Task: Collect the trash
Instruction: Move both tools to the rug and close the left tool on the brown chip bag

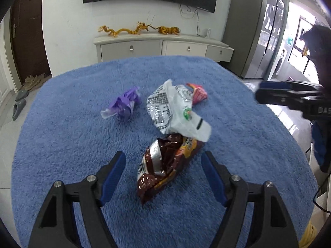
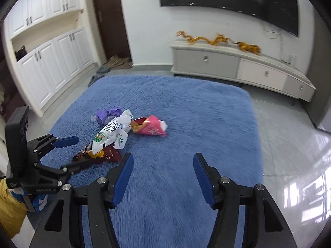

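Several pieces of trash lie on a blue shaggy rug (image 1: 62,124). A crumpled brown snack wrapper (image 1: 161,165) sits nearest, between the blue fingers of my left gripper (image 1: 163,155), whose pads stand apart from it, open. Behind it lie a white and silver bag (image 1: 173,109), a pink packet (image 1: 198,95) and a purple crumpled wrapper (image 1: 126,105). My right gripper (image 2: 163,157) hangs open over bare rug (image 2: 186,113), to the right of the pile, with the pink packet (image 2: 151,127) ahead on its left. The left gripper (image 2: 74,150) straddles the brown wrapper (image 2: 107,155).
A low white TV cabinet (image 1: 161,45) stands against the far wall under a dark screen. Slippers (image 1: 19,105) lie on the floor left of the rug. Glossy tiles (image 2: 289,144) border the rug on the right. White cupboards (image 2: 51,57) line the left wall.
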Demonstrator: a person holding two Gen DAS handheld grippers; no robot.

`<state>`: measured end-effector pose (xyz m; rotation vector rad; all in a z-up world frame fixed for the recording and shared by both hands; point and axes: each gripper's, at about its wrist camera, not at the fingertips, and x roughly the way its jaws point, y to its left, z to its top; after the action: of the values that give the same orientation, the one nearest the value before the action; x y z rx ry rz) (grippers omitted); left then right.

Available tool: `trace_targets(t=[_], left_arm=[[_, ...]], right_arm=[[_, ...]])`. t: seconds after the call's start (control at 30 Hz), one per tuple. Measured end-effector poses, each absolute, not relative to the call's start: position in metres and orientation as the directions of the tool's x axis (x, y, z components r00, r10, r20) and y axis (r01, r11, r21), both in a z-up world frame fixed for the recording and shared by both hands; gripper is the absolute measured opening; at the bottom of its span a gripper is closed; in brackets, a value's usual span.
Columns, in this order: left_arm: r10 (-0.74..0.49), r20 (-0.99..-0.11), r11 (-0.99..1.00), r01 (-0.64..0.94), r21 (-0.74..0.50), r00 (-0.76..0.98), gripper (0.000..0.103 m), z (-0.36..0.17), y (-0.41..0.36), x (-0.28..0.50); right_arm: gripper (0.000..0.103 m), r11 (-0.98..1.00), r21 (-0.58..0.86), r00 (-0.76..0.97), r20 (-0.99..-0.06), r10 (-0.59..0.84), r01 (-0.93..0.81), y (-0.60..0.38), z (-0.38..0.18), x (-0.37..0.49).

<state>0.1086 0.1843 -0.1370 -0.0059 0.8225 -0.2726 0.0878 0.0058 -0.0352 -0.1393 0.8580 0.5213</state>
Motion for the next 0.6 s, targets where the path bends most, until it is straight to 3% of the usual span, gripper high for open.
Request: trace_targets(t=[0.3,0.6], left_arm=[[-0.327,-0.727,0.945,0.221,-0.242,0.604,0.074,-0.148,0.201,0.125],[-0.337,-0.723,0.942,0.227,-0.249,0.604,0.074,-0.148,0.198,0.127]], right_arm=[[0.065,0.759,0.035,0.458,-0.778,0.429,-0.65,0.051,-0.076,0.137],[0.069,0.628,-0.031,0.411,-0.781,0.471,-0.778,0.076,-0.094,0.164]])
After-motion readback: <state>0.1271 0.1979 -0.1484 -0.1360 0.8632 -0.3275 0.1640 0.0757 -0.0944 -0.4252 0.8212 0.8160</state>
